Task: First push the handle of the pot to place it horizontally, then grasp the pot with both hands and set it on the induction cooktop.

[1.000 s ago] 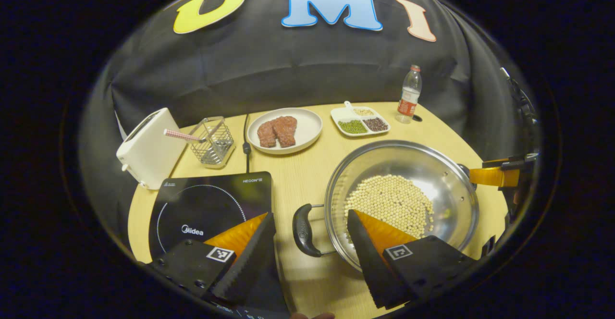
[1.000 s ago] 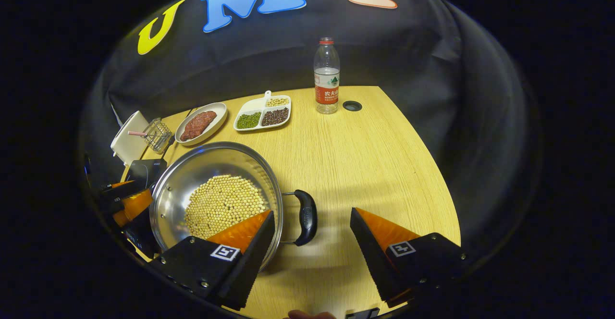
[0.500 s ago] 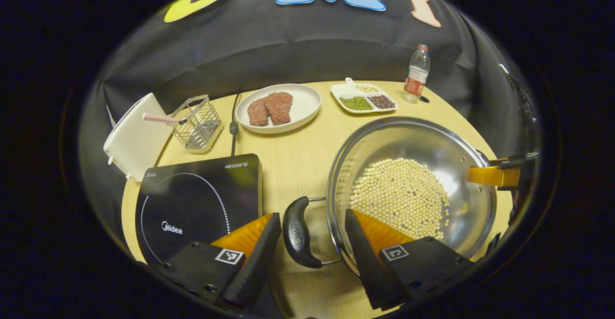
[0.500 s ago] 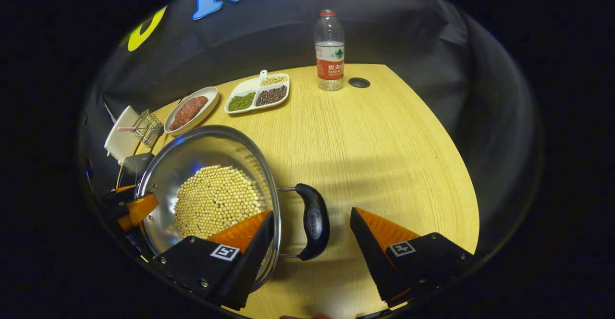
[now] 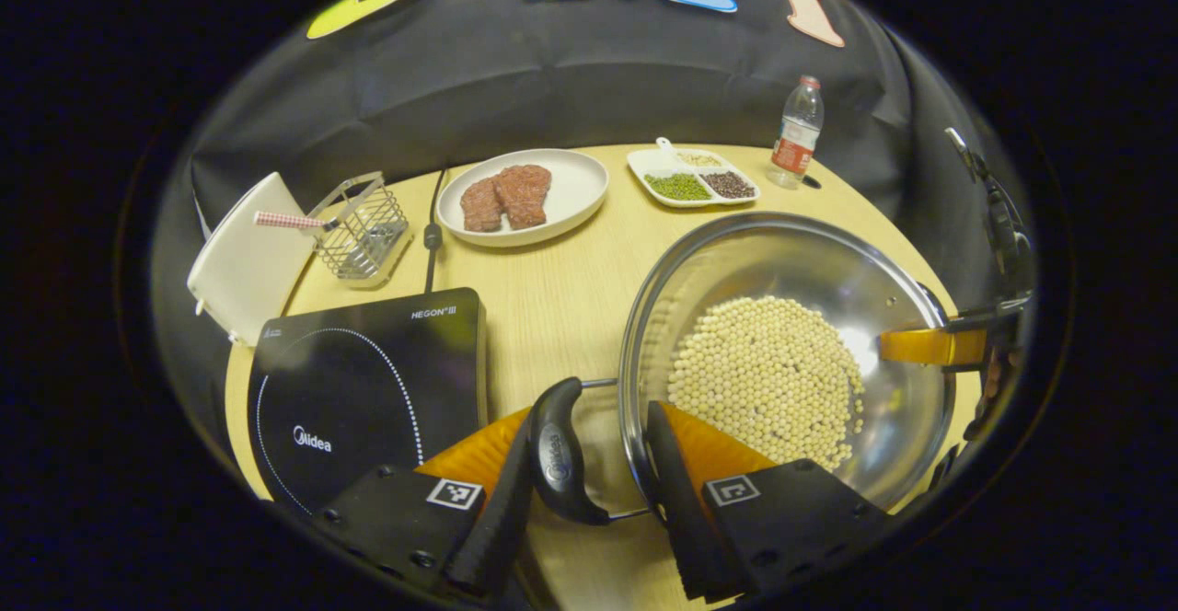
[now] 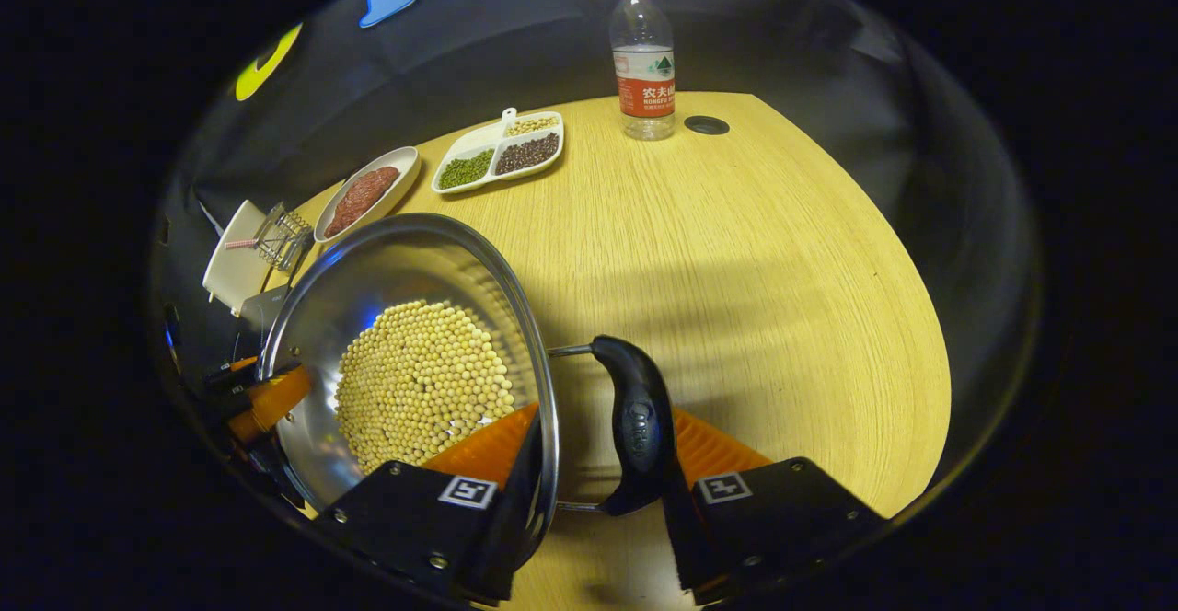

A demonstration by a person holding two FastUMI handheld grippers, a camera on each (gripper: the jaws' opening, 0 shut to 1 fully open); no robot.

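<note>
Both grippers' jaws narrowly straddle the pot handles.

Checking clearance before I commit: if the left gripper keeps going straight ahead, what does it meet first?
The left gripper would meet the steel pot's black loop handle, already between its fingers, then probably the pot's wall; depth is unclear.

The induction cooktop reads "Midea" and "HEGON".
</note>
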